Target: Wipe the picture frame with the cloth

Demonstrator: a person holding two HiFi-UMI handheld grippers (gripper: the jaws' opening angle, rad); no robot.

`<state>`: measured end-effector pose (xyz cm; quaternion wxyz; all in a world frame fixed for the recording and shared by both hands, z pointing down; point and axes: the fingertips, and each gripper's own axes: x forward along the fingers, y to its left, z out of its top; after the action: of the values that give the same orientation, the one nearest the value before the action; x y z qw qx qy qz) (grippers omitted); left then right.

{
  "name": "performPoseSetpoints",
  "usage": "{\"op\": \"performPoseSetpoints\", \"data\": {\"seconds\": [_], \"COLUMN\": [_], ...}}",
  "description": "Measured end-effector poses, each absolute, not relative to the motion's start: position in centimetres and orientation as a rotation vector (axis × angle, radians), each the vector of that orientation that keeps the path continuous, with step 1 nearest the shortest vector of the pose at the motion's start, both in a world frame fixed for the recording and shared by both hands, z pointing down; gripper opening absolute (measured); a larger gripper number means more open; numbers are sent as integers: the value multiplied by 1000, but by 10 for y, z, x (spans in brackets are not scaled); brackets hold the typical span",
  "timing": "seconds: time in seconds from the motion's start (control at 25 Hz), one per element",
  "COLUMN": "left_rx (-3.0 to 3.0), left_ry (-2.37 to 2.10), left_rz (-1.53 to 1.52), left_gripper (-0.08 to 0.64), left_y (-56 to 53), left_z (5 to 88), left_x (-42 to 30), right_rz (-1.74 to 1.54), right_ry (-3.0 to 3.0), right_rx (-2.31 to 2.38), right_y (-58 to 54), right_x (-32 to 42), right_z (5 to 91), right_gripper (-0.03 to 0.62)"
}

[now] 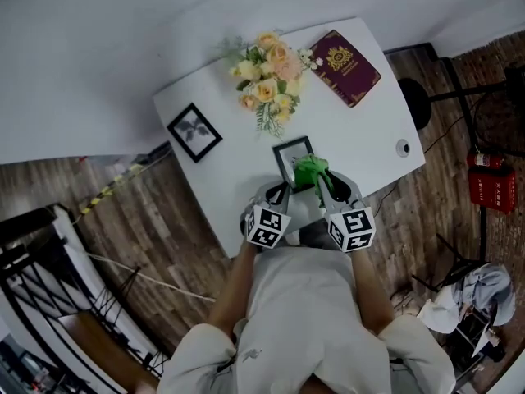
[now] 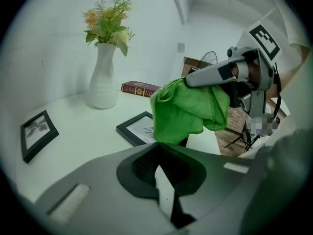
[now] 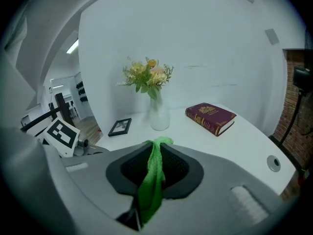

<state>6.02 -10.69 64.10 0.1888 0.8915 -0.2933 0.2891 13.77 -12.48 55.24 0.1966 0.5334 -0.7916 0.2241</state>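
Note:
A black picture frame (image 1: 289,151) with a white print lies flat on the white table (image 1: 230,179), just ahead of both grippers; it also shows in the left gripper view (image 2: 136,129). My right gripper (image 1: 318,177) is shut on a green cloth (image 1: 310,169). The cloth (image 2: 188,109) hangs bunched over the frame's near end, and I cannot tell whether it touches the frame. In the right gripper view the cloth (image 3: 152,173) runs up between the jaws of that gripper (image 3: 146,190). My left gripper (image 1: 280,195) sits beside it, its jaws (image 2: 164,180) shut on nothing.
A white vase of flowers (image 1: 267,76) stands at the table's far side, with a dark red book (image 1: 344,66) to its right. A second small black frame (image 1: 194,131) lies at the left. A round grommet (image 1: 402,147) sits near the right edge. Wooden floor surrounds the table.

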Motion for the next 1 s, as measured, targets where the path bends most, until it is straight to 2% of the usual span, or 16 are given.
{"op": "performPoseSetpoints", "data": {"seconds": [1.0], "left_rx": [2353], "left_ry": [-947], "left_rz": [834], "left_gripper": [20], "left_y": [-106], "left_z": [656], "left_x": [73], "right_rz": [691], "right_ry": [-2351], "right_rx": [1065], "right_y": [-175], "right_x": [69], "right_z": [605], "right_gripper": [52]}}
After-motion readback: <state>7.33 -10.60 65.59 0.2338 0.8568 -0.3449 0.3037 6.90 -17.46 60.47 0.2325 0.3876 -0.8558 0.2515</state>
